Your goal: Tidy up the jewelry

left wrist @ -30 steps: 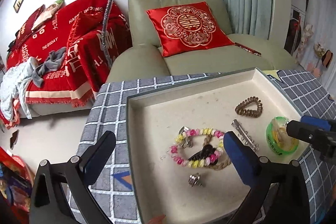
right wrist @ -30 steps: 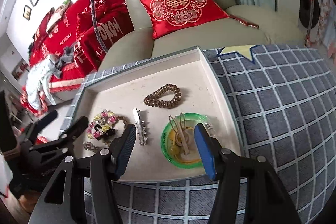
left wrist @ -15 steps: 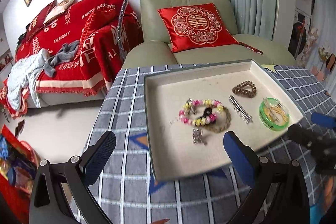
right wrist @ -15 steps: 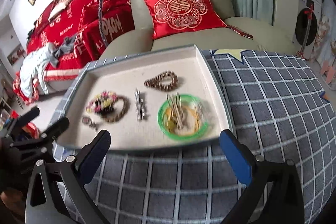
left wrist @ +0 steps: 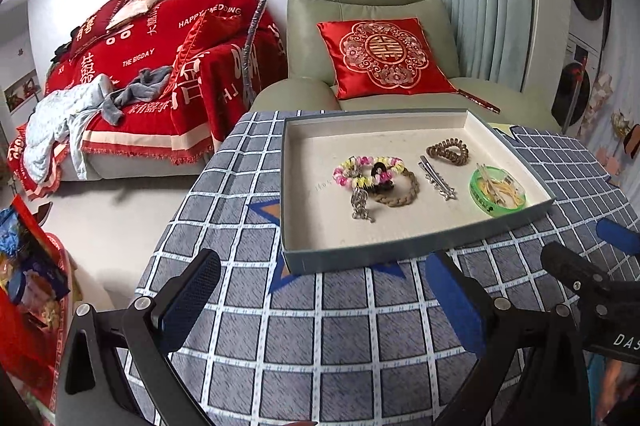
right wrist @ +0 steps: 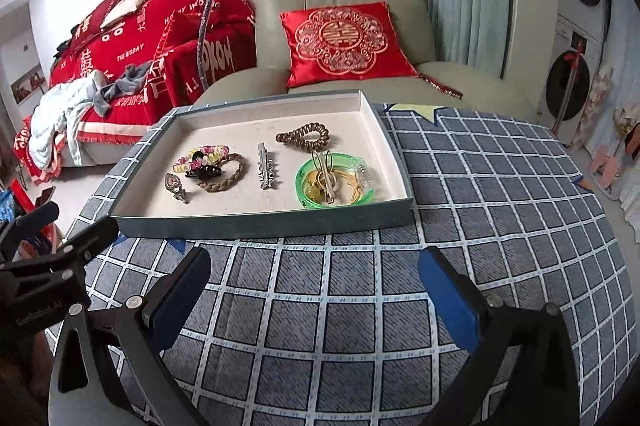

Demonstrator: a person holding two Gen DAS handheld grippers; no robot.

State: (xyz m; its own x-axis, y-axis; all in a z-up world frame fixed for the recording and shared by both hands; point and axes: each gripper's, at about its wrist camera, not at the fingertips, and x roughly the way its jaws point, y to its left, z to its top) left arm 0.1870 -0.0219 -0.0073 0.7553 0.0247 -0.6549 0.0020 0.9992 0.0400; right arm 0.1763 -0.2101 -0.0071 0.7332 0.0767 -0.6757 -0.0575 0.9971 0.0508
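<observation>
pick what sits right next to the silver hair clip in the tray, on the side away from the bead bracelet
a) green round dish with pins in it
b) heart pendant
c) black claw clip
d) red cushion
a: in the right wrist view the green round dish lies just right of the silver hair clip, while the bead bracelet lies to its left, all inside the tray.

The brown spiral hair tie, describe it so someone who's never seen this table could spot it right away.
On the checked tablecloth sits a shallow grey tray with a cream floor. The spiral hair tie lies toward the tray's far right, behind the green dish and right of the silver clip. It alone is a brown coiled loop like phone cord, lying apart from the others.
</observation>
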